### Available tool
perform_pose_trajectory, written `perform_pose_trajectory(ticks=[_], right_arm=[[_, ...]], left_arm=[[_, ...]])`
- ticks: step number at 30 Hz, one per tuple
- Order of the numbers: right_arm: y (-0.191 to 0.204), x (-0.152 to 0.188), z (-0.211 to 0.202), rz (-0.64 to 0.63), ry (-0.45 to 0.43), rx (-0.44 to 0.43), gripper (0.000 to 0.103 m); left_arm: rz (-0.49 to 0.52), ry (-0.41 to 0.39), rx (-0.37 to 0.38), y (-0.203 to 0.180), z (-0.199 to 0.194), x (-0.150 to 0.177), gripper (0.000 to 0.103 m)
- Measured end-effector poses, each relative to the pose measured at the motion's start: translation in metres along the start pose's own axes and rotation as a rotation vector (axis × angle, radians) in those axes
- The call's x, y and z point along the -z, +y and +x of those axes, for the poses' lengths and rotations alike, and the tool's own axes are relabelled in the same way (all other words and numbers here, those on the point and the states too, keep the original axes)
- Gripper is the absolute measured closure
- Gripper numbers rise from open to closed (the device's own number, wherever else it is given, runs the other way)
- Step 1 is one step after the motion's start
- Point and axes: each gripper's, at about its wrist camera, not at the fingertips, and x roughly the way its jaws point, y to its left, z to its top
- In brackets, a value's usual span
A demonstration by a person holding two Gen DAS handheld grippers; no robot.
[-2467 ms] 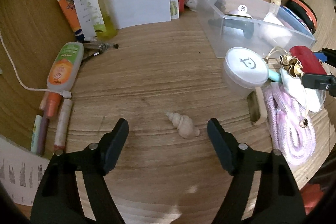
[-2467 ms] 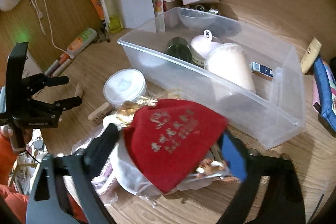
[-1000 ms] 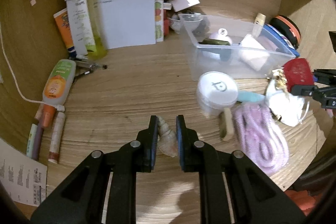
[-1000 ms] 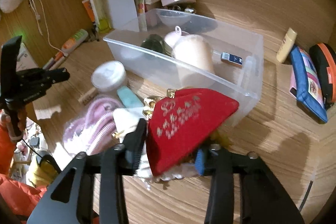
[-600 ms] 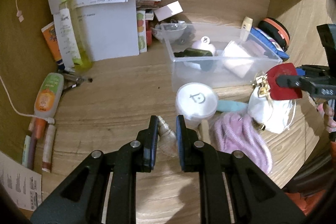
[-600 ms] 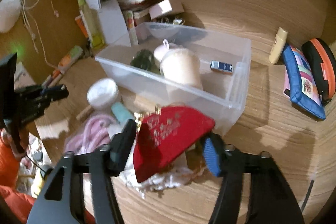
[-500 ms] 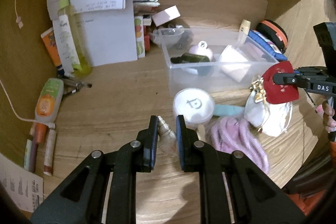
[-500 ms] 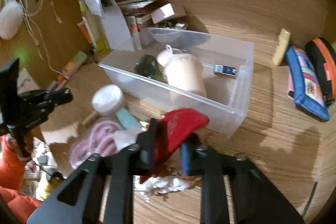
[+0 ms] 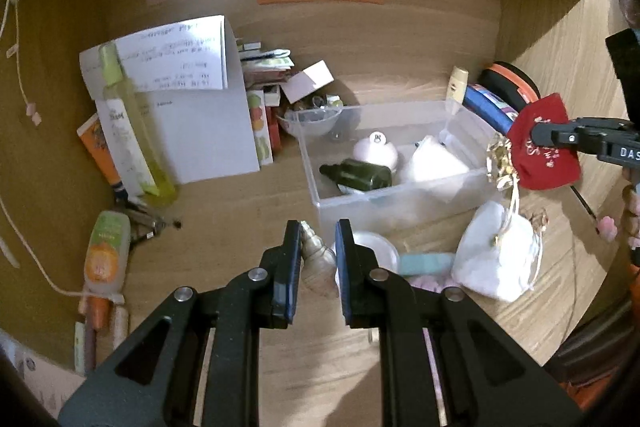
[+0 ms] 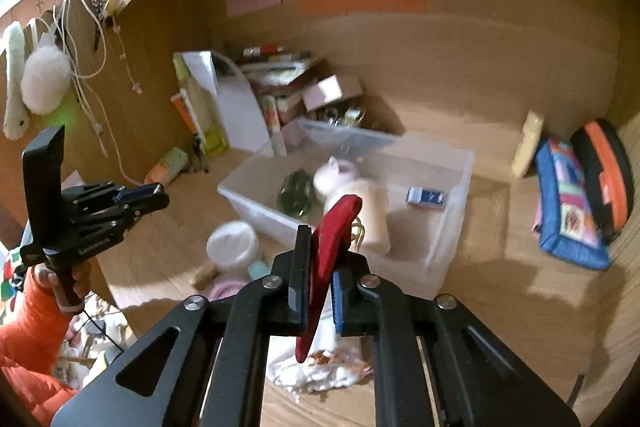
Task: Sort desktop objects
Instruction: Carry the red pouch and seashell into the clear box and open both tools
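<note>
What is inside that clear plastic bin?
In the bin: a dark green bottle, a white round jar, a pale cup on its side and a small blue packet. Whatever lies under them is covered.

My left gripper is matte black, its two flat fingers carried on angular linkage arms with triangular cut-outs; round silver screws mark the pivots; the pads show a blue inner edge. My right gripper is the same build, black with silver screw heads and a blue pad on one finger; white letters, partly readable, run along its side in the left view. My sleeve is bright orange and puffy; a tall black block rises behind the handle.
</note>
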Motion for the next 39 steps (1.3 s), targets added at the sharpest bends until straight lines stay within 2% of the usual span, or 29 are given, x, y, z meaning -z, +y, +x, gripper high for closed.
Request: perform_pose_trajectory(ticks=[8,11,17,21,26,32,39], right_arm=[[-0.007,-0.03,-0.019,0.005,-0.094,0.013,0.096],[-0.009,-0.042,-0.018,-0.007,-0.105,0.029,0.098],[-0.011,-0.053,-0.006,-0.039,-0.094,0.092,0.098],[-0.023,-0.047,0.015,-0.011,-0.044,0.094,0.098],[-0.038,-0.039,0.036,0.028,0.0,0.094,0.098],[-0.04,-0.032,0.056,0.017,0.019,0.119,0.098],[-0.047,-0.022,0.082,0.032,0.06,0.079,0.097]], left_arm=[[-0.011,-0.026,0.03,0.004,0.003,-0.031,0.087],[-0.016,-0.028,0.045,0.005,0.007,-0.042,0.087],[-0.011,-0.034,0.076,0.001,0.017,-0.057,0.087],[-0.001,-0.021,0.097,-0.007,0.031,-0.063,0.087],[0.028,0.018,0.124,-0.022,0.054,-0.07,0.087],[0.039,0.084,0.156,-0.038,0.088,-0.074,0.087],[0.032,0.186,0.182,-0.05,0.129,-0.073,0.087]])
